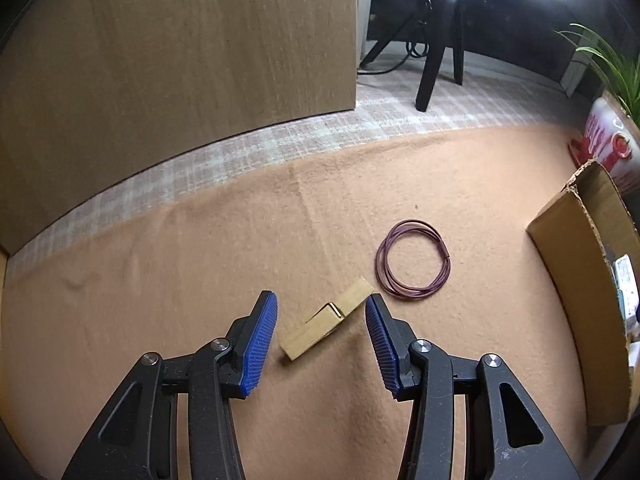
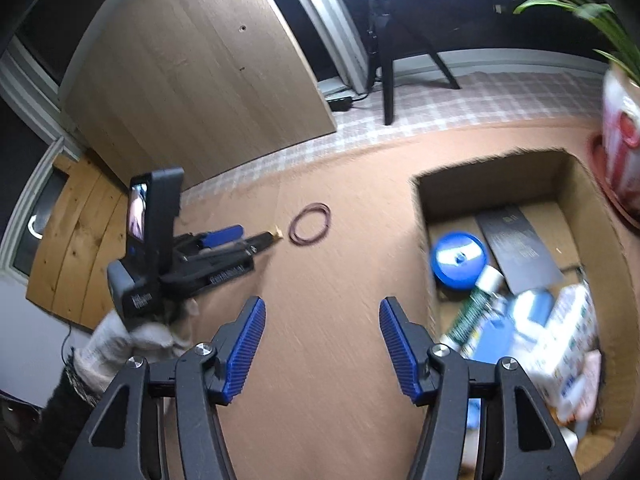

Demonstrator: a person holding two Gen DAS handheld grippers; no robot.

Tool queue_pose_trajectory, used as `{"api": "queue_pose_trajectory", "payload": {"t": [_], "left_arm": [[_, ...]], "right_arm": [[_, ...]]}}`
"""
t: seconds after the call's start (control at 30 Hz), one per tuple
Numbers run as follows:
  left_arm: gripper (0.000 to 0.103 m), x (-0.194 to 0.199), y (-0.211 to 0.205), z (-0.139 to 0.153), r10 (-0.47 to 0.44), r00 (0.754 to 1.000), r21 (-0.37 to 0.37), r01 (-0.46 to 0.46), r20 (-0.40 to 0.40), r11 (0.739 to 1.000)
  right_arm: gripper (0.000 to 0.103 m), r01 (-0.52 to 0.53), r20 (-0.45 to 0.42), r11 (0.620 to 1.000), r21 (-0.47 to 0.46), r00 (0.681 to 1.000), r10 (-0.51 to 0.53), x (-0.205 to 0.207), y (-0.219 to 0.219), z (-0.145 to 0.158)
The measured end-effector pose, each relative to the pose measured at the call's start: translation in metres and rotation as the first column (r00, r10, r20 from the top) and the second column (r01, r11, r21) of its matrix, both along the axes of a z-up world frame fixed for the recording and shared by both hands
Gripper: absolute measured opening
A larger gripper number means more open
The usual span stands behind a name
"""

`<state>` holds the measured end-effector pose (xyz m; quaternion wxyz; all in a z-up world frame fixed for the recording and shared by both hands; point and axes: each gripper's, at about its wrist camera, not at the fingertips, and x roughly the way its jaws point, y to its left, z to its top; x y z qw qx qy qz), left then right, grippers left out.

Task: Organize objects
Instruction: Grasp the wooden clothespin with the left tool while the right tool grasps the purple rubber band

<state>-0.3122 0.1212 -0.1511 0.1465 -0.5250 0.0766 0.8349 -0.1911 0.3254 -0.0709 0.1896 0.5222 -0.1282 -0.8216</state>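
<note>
A wooden clothespin [image 1: 326, 325] lies on the tan felt mat [image 1: 200, 264], between the fingers of my open left gripper [image 1: 322, 308], not touched. A coil of purple wire [image 1: 413, 260] lies just beyond it to the right; it also shows in the right wrist view [image 2: 311, 224]. My left gripper shows in the right wrist view [image 2: 256, 234] low over the mat, with the clothespin's tip [image 2: 277, 234] at its fingertips. My right gripper [image 2: 322, 312] is open and empty above the mat, left of an open cardboard box [image 2: 424, 200] that holds a blue lid [image 2: 460, 260], bottles and cartons.
A wooden board [image 1: 180, 52] stands at the back left. A black chair [image 1: 436, 60] stands on checked carpet beyond the mat. A potted plant in a red and white pot [image 2: 620, 144] is at the far right, behind the box [image 1: 576, 280].
</note>
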Motion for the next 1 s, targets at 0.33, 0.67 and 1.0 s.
{"api": "queue_pose_trajectory", "payload": {"t": [0.33,0.67,1.0], "left_arm": [[0.014,0.008,-0.011,-0.008,-0.005,0.998,0.064,0.001,0.061,0.998],[0.014,0.046,-0.035,-0.008,0.029,0.996,0.104,-0.038,0.089,0.994],[0.014,0.075,-0.064,-0.009,0.075,0.993,0.114,-0.085,0.094,0.990]], "right_arm": [[0.056,-0.010,0.100,0.999,0.041,0.995,0.006,-0.072,-0.044,-0.027],[0.044,0.023,0.161,0.978,0.208,0.985,-0.058,-0.132,-0.079,-0.076],[0.012,-0.097,0.107,0.901,0.423,0.993,0.056,-0.115,-0.111,-0.090]]}}
